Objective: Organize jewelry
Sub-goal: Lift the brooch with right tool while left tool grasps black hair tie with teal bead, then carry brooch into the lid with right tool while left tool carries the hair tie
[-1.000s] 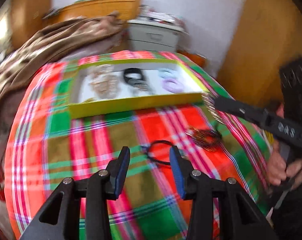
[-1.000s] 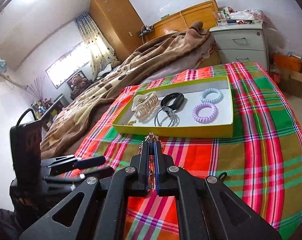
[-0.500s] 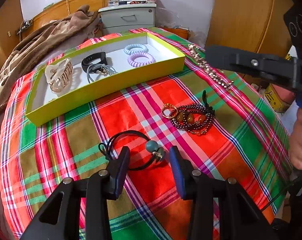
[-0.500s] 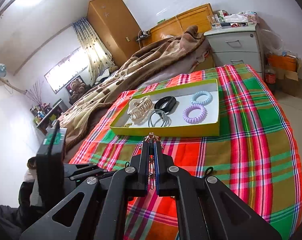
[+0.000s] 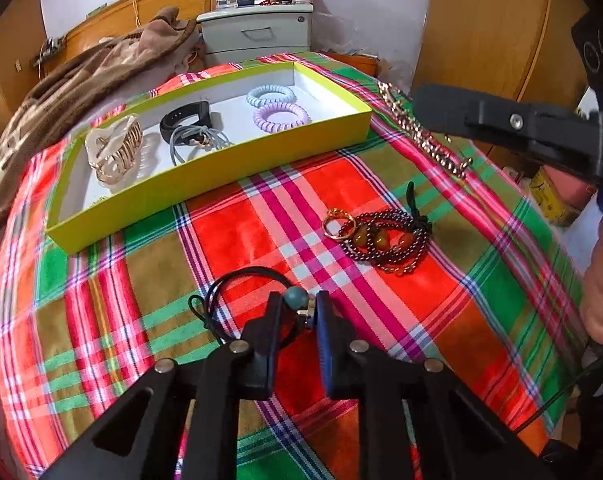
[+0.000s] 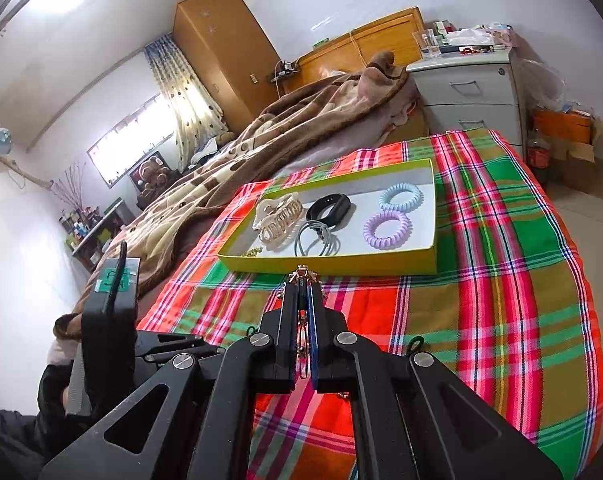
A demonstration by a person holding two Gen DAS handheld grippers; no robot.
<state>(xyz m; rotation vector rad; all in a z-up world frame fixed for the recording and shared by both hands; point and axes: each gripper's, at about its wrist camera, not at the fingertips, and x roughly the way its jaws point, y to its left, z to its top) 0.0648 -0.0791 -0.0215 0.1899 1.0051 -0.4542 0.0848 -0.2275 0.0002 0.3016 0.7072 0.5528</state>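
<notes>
Left wrist view is showing the left tool (image 5: 297, 312) closing around the teal bead of a black cord bracelet (image 5: 237, 300), lying between its fingers. Ahead and rightward, beaded bracelets (image 5: 385, 240) are resting; farther ahead, the yellow tray (image 5: 221, 168). Right tool (image 6: 301, 300) is pinching a gold chain (image 5: 421, 136).
</notes>
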